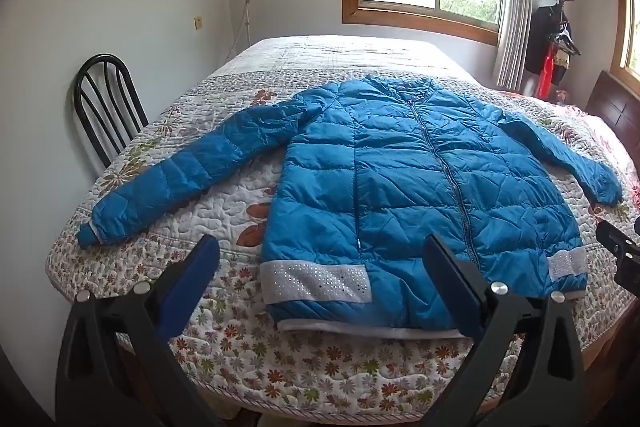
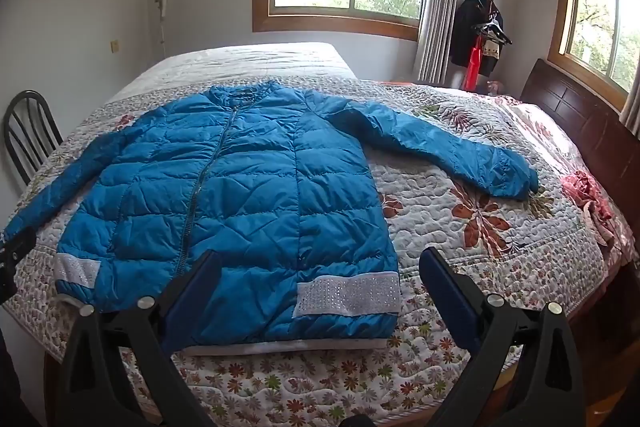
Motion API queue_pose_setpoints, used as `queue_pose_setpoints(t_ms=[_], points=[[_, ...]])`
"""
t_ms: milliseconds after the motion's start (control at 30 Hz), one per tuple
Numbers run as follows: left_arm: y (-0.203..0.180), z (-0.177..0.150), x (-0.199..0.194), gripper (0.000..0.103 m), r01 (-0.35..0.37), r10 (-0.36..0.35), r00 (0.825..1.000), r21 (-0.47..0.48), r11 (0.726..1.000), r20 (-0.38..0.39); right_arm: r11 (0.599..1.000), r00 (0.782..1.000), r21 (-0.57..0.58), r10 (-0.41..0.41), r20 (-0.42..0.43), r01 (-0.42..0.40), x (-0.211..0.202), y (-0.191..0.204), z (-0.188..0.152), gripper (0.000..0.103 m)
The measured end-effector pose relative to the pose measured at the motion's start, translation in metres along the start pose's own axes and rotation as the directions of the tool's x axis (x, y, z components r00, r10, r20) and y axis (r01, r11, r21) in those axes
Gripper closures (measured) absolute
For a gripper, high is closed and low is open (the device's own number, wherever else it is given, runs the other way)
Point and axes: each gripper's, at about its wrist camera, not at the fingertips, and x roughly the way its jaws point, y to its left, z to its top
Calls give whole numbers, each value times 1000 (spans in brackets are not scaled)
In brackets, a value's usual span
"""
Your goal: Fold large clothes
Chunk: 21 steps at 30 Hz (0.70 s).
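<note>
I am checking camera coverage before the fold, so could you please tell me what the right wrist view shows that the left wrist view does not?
Only the right wrist view shows the second window in full above the dark headboard, and the pink cloth at the bed's edge. Only the left wrist view shows the whole left sleeve down to its cuff and all of the black chair. Both show the blue jacket spread flat and zipped on the floral quilt, the coat rack, and open tongs.
</note>
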Motion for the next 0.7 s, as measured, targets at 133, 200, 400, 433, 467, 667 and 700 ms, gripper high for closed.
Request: queue_pose_setpoints(t_ms=[133, 200, 400, 433, 467, 667, 700], points=[[0, 0, -1, 3, -3, 3, 1000, 3, 1000, 2, 1000, 1000, 7, 8, -7, -8, 1, 0, 0, 4], [1, 0, -1, 3, -7, 7, 1000, 6, 1000, 2, 1000, 1000, 6, 5, -4, -5, 1, 0, 0, 4], [5, 3, 0, 3, -6, 6, 1000, 11, 1000, 3, 1000, 1000, 3, 1, -4, -1, 1, 1, 0, 4], [2, 1, 0, 3, -10, 10, 1000, 13, 1000, 4, 1000, 1000, 3, 1, -4, -1, 1, 1, 0, 4], [2, 1, -1, 3, -10, 10, 1000, 13, 1000, 4, 1000, 1000, 2, 2, -4, -2, 1, 1, 0, 4], [2, 1, 0, 3, -11, 11, 1000, 13, 1000, 4, 1000, 1000, 2, 2, -3, -2, 1, 2, 0, 4], [2, 1, -1, 3, -11, 11, 1000, 13, 1000, 4, 1000, 1000, 1, 0, -3, 0, 1, 2, 0, 4]])
